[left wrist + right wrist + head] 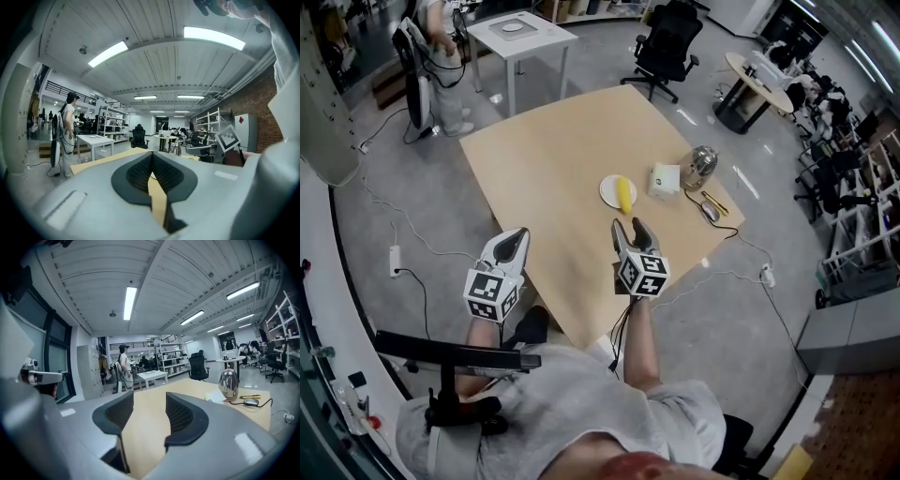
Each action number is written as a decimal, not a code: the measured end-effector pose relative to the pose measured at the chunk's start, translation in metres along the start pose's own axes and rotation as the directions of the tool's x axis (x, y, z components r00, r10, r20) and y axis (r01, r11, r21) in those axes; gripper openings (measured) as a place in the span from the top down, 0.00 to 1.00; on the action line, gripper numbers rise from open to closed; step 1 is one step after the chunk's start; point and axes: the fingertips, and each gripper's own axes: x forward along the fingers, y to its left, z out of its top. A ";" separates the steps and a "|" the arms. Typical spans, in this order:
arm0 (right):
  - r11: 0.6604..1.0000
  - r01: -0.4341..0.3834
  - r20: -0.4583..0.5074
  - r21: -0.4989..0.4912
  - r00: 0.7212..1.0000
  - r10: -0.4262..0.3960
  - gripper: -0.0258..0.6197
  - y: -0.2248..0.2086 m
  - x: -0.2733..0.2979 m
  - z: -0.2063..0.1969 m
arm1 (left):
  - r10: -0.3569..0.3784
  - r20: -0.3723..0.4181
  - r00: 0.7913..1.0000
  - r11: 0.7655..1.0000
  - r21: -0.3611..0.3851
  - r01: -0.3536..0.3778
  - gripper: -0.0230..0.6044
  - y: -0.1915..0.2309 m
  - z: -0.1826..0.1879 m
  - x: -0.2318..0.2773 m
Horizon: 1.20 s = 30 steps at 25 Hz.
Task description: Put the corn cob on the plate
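Note:
A yellow corn cob [624, 194] lies on a small white plate [608, 192] toward the far right of the tan table [553, 187]. My right gripper [630, 228] hovers over the table's near edge, just short of the plate, its jaws open with only bare tabletop between them [150, 404]. Over the near left edge of the table, my left gripper [516, 241] has its pads meeting at the tips and nothing in them [151, 157]. Neither gripper view shows the corn or the plate.
Right of the plate stand a white box [665, 179] and a shiny metal kettle [701, 167], with pens [715, 202] and a corded mouse [710, 212] nearer the edge. Beyond the table are a white side table [520, 33], a standing person [441, 56] and an office chair [668, 47].

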 end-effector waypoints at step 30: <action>0.994 -0.103 0.053 -0.031 0.993 0.105 0.79 0.060 -0.070 -0.007 | 0.070 0.032 0.997 0.997 0.034 -0.071 0.93 -0.001 0.006 -0.044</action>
